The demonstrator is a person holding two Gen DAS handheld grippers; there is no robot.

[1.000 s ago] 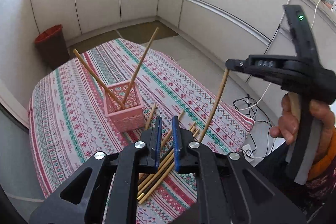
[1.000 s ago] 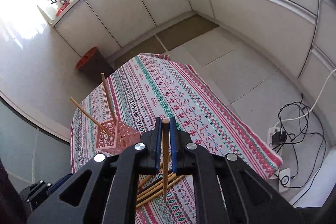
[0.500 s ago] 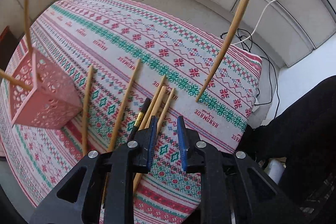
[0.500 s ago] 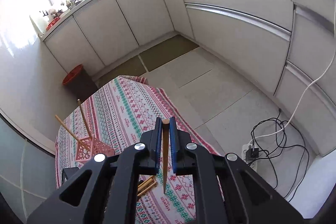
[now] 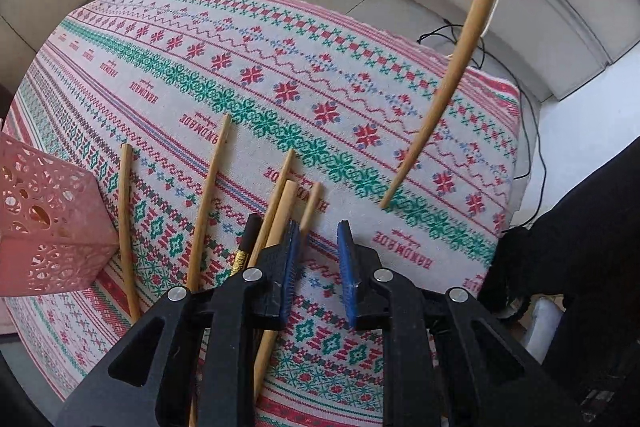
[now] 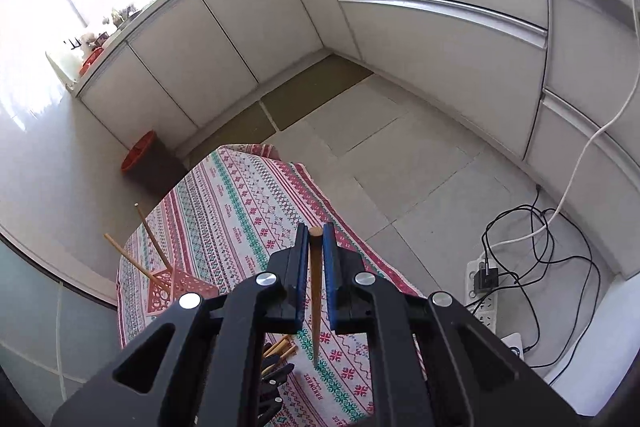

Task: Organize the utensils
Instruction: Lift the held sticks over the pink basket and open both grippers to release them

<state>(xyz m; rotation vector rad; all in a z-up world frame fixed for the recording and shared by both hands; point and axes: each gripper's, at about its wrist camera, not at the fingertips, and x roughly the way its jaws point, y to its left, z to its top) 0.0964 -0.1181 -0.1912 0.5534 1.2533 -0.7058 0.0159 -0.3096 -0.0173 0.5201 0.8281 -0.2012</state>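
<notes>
Several wooden chopsticks [image 5: 210, 195] and a dark one [image 5: 245, 247] lie on the patterned tablecloth [image 5: 256, 75]. My left gripper [image 5: 318, 231] is open and empty, low over the cloth just right of the chopstick ends. A pink perforated basket [image 5: 44, 227] stands at the left edge; in the right wrist view it [image 6: 176, 287] holds two upright chopsticks. My right gripper [image 6: 316, 241] is shut on a wooden chopstick [image 6: 315, 307], held high and hanging point down; it also shows in the left wrist view [image 5: 452, 67].
White kitchen cabinets [image 6: 240, 27] line the walls. A red bin [image 6: 140, 151] stands on the floor beyond the table. A power strip with cables [image 6: 484, 279] lies on the floor at the right.
My left gripper has dropped closer to the loose chopsticks and its jaws have opened wider. My right gripper has risen with its chopstick.
</notes>
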